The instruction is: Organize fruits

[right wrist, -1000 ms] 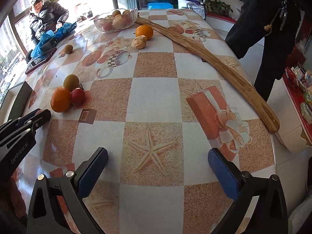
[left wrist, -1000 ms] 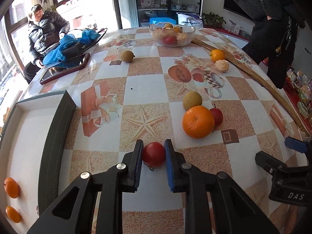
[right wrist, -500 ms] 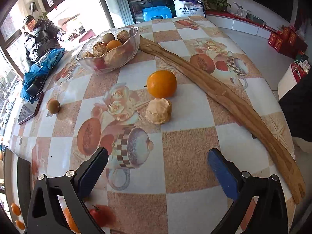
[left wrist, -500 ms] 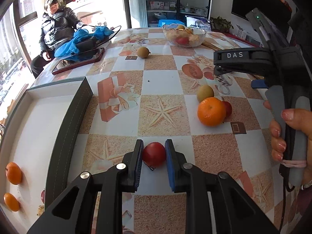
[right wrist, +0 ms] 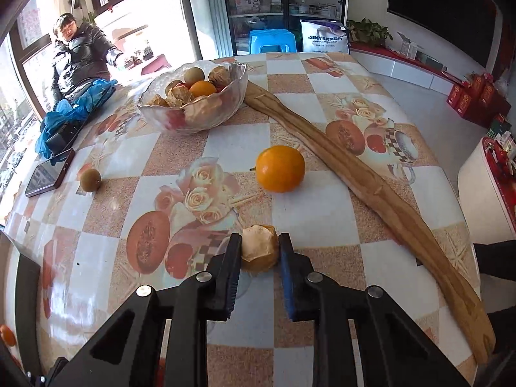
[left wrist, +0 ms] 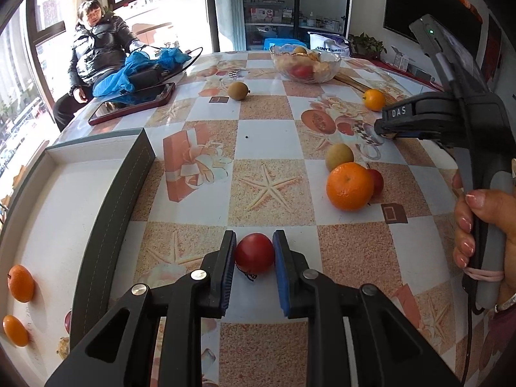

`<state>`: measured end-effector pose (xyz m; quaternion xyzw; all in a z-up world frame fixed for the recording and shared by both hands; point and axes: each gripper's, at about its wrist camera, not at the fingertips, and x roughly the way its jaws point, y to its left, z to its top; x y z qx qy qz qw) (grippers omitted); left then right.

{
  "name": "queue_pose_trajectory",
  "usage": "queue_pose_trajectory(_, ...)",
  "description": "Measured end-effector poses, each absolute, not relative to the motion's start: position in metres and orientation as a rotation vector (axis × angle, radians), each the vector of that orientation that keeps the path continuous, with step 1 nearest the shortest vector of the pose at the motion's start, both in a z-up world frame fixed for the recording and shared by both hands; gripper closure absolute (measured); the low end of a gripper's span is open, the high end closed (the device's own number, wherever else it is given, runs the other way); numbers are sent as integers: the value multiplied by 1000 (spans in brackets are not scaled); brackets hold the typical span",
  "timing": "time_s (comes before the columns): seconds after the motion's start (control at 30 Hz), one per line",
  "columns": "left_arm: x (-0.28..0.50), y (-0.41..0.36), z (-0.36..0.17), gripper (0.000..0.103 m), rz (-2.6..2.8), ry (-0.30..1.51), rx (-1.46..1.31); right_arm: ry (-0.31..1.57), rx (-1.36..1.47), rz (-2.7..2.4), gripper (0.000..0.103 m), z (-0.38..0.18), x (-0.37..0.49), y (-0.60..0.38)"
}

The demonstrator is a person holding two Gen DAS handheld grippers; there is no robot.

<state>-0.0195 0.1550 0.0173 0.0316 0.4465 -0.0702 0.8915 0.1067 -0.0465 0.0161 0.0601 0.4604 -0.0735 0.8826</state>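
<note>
Blue-padded jaws of the left gripper (left wrist: 253,253) are drawn in narrow around a small round red fruit (left wrist: 254,253), one pad touching each side, at the lower centre of the left wrist view. The fruit is nearly round, so it has no clear long axis; a thin dark stem trails from its underside toward the camera. Whether it rests on the checked, flower-printed desk (left wrist: 267,135) or hangs just above it I cannot tell.

In the right wrist view, the right gripper (right wrist: 260,248) has its jaws closed to a similar narrow gap on a tan, papery-husked fruit (right wrist: 260,247), the torn husk opening upward (low centre of the frame). Just beyond it, apart from it, lies a smooth round orange fruit (right wrist: 280,168), its stem pointing left. A clear glass bowl of mixed fruit (right wrist: 193,109) sits at upper left of centre, with a long curved wooden board (right wrist: 364,187) running from beside it to the lower right.

At the right edge of the left view, a hand (left wrist: 483,225) with painted nails grips the right gripper's handle upright, the tool reaching left over the desk. A large orange (left wrist: 350,186) sits mid-right, touching a green-brown fruit and a small red one. A white tray with a dark rim (left wrist: 106,213) fills the left side, two small oranges (left wrist: 20,283) in it.
</note>
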Motion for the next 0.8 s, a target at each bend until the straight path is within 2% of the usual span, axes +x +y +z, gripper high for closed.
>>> queue_pose_trajectory(0.23,-54,164,17,78,-137,924,53,971,123,-85,79,16,6,-50)
queue_pose_trajectory(0.43,-78,173,17,77,-130,907,12,909,148,-77,79,12,-79,-46)
queue_pose_trajectory(0.6,-82,171,17,77,-121,901,23,838,90,-87,79,12,-102,-34)
queue_pose_trajectory(0.7,-76,175,20,77,-131,925,-6,845,153,-82,79,10,-97,-43)
queue_pose_trajectory(0.73,-73,177,21,76,-135,930,-23,841,172,-86,79,9,-99,-46)
queue_pose_trajectory(0.8,-67,177,23,65,-143,932,-39,839,177,-89,79,9,-100,-47)
